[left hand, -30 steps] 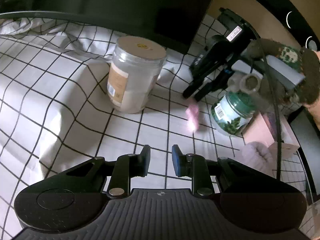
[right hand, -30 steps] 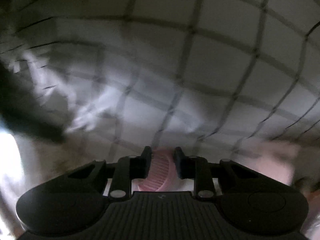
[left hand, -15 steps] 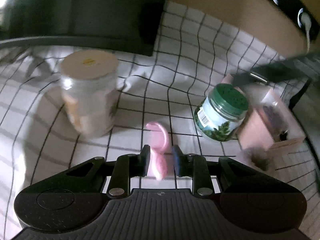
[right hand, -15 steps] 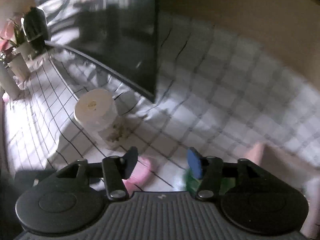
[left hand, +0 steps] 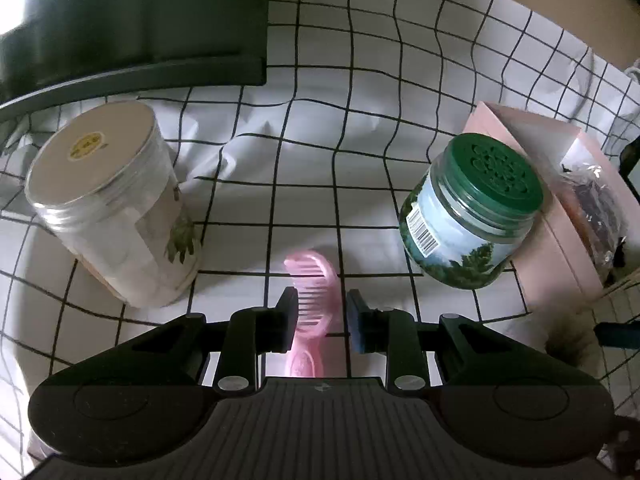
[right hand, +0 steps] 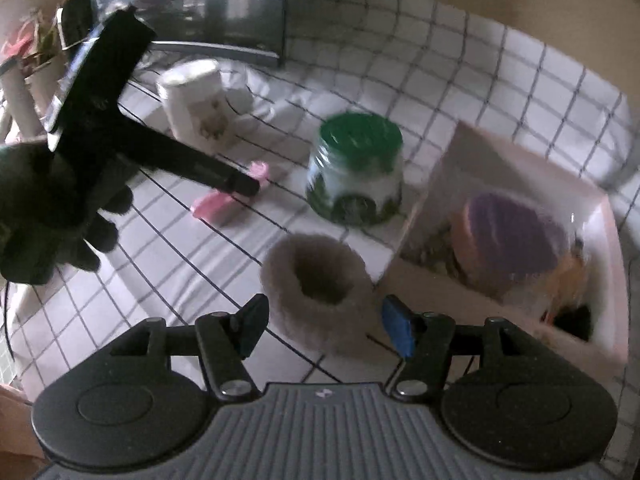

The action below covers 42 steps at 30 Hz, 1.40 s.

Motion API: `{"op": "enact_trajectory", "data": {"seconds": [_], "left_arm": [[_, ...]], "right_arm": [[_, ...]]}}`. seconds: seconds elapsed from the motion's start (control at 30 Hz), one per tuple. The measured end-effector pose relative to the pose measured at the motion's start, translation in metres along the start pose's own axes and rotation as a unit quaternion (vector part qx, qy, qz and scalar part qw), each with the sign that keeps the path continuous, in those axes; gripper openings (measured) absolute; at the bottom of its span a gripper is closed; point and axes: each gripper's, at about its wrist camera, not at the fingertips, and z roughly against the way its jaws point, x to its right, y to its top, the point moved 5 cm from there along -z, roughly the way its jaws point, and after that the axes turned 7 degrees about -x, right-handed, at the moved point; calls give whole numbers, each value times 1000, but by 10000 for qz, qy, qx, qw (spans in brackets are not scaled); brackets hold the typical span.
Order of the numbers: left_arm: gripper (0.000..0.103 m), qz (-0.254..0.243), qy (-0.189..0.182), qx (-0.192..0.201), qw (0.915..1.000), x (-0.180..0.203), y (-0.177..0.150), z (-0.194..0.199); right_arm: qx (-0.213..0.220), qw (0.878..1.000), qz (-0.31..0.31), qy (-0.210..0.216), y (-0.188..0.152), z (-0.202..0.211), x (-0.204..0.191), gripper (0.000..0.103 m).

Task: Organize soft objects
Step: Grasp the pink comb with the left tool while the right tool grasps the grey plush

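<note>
A pink comb (left hand: 316,280) lies on the checked cloth (left hand: 304,184), with my left gripper (left hand: 320,310) astride it. The jaws stand a little apart and a gap shows beside the right pad. In the right wrist view the same comb (right hand: 218,206) lies under the left gripper's dark fingers (right hand: 236,184), held by a gloved hand (right hand: 48,216). A fluffy grey ring (right hand: 316,280) sits on the cloth right ahead of my right gripper (right hand: 324,322). Those jaws are opening, wide on either side of the ring, and the pads do not press on it.
A green-lidded jar (left hand: 472,208) stands right of the comb, and a clear jar with a beige lid (left hand: 108,200) stands left of it. A pink box (right hand: 516,240) holding a bagged purple thing is at the right. A dark screen (left hand: 132,20) blocks the back.
My right gripper let go of the pink comb, swung right to the fluffy ring and spread its jaws. My left gripper moved over the comb and now straddles it.
</note>
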Motion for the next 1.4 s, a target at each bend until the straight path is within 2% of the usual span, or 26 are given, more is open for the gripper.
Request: {"op": "enact_trajectory", "data": {"seconds": [0.13, 0.27, 0.33, 0.47, 0.57, 0.67, 0.83, 0.93, 1.23, 1.3, 1.4], "left_arm": [[35, -106, 16, -74, 9999, -1, 0, -6], [35, -174, -27, -88, 9998, -2, 0, -5], [35, -158, -35, -57, 9999, -2, -1, -5], [35, 9, 34, 25, 10000, -2, -2, -2], [35, -249, 235, 1, 9994, 5, -3, -3], [35, -369, 321, -43, 9988, 9, -4, -1], [35, -467, 171, 17, 9988, 3, -7, 0], [33, -469, 154, 70, 9988, 0, -11, 0], [32, -309, 28, 207, 9993, -4, -22, 3], [32, -256, -28, 215, 9994, -5, -26, 6], [32, -196, -125, 235, 9995, -7, -34, 11]], "right_arm": [[-149, 9998, -101, 55, -13, -12, 2, 63], [-341, 9955, -64, 880, -15, -17, -17, 63], [-279, 9940, 180, 1043, -17, -13, -29, 63], [-254, 9967, 476, 614, -23, -17, -34, 63], [-507, 9974, 417, 303, -30, -27, -26, 65], [-480, 9980, 253, 313, -32, -28, -22, 71], [-500, 9975, 349, 359, -35, -31, -29, 88], [-538, 9972, 368, 353, -39, -33, -35, 102], [-728, 9963, 375, 269, -35, -38, -38, 103], [-774, 9962, 325, 239, -34, -37, -37, 93], [-534, 9981, 232, 225, -28, -25, -34, 87]]}}
